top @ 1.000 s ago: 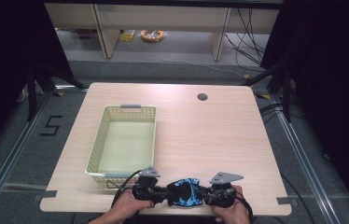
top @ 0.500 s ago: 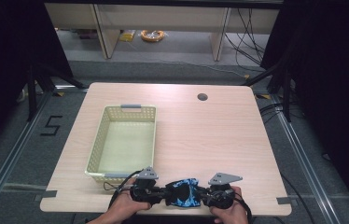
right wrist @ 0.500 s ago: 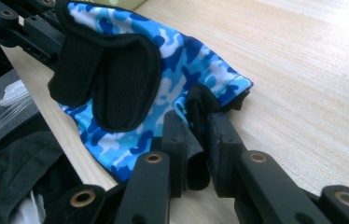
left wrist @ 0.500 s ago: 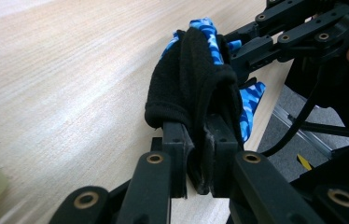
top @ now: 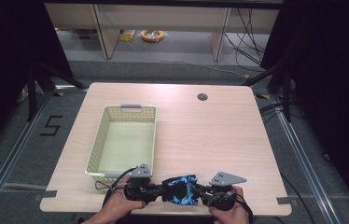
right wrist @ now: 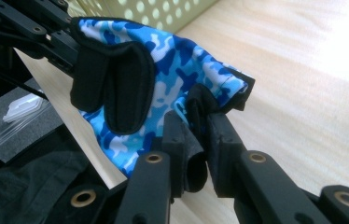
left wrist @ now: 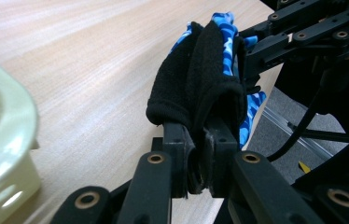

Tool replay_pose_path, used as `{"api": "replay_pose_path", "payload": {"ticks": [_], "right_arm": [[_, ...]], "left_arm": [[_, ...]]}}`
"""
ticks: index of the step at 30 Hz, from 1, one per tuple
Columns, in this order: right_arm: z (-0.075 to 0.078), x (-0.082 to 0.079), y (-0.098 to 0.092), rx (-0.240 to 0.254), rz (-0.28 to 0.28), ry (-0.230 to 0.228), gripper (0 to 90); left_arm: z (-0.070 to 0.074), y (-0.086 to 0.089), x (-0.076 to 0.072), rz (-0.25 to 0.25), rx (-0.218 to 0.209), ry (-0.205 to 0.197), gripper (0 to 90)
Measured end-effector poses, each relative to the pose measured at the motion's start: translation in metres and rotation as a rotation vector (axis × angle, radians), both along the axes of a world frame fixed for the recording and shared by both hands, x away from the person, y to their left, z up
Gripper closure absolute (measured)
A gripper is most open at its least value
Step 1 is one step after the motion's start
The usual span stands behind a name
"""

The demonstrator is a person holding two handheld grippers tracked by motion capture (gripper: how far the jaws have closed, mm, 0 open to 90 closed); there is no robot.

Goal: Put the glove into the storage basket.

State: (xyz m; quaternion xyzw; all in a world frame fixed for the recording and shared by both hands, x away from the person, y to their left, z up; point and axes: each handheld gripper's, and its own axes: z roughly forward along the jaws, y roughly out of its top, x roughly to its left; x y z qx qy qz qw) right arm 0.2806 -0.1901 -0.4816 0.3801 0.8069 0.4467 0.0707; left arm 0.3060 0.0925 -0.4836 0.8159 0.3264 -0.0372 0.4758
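— At the near edge of the table, what have the claws got?

— Between them I hold one glove point(top: 181, 189), blue camouflage with black trim; my left gripper point(top: 157, 189) is clenched on its black cuff, and in the left gripper view the jaws pinch that thick black fabric point(left wrist: 196, 88) tight, with the blue print showing behind it; my right gripper point(top: 201, 192) is clamped on the other end, and in the right gripper view the jaws bite a black-edged fold of the blue cloth point(right wrist: 210, 100).

— So both are grasping the same thing?

— Yes; the glove hangs between the two, stretched from one claw to the other, just above the near edge of the table point(top: 219, 135); in the right gripper view I see the left gripper point(right wrist: 46, 37) holding the far end, and two black flaps of the glove face that camera.

— And around it?

— My hands point(top: 121, 207) come in from the bottom of the high view, one on each gripper; a pale yellow basket point(top: 99, 142) stands on the left part of the table, its near end just beyond the left gripper; its corner point(left wrist: 4, 135) shows at the left of the left gripper view; a small dark hole point(top: 202, 97) sits near the far edge of the table, well apart from the glove.
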Motion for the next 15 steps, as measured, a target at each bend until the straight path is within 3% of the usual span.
{"api": "replay_pose_path", "payload": {"ticks": [1, 2, 4, 5, 6, 11, 15], "right_arm": [[0.002, -0.003, 0.002, 0.019, -0.013, 0.017, 79.7], [0.004, -0.002, 0.001, -0.006, -0.005, 0.006, 79.7], [0.006, -0.002, 0.001, -0.003, 0.000, -0.017, 79.7], [0.008, -0.005, 0.003, 0.007, -0.016, 0.017, 79.6], [0.009, -0.003, 0.002, -0.001, -0.004, -0.018, 79.6], [0.018, -0.001, 0.005, -0.004, 0.007, -0.033, 79.6], [0.030, -0.001, 0.008, -0.004, 0.012, -0.055, 79.6]], "left_arm": [[0.001, 0.000, 0.000, 0.003, -0.011, 0.007, 81.0], [0.001, 0.001, 0.000, -0.005, -0.013, 0.010, 80.9], [0.002, 0.002, -0.001, 0.002, -0.015, 0.006, 81.1], [0.003, 0.002, 0.000, -0.002, -0.017, 0.004, 81.0], [0.003, 0.003, 0.000, -0.004, -0.020, 0.003, 81.0], [0.011, 0.006, -0.001, 0.026, -0.025, 0.002, 80.9], [0.024, 0.012, 0.001, 0.020, -0.034, -0.020, 80.7]]}}
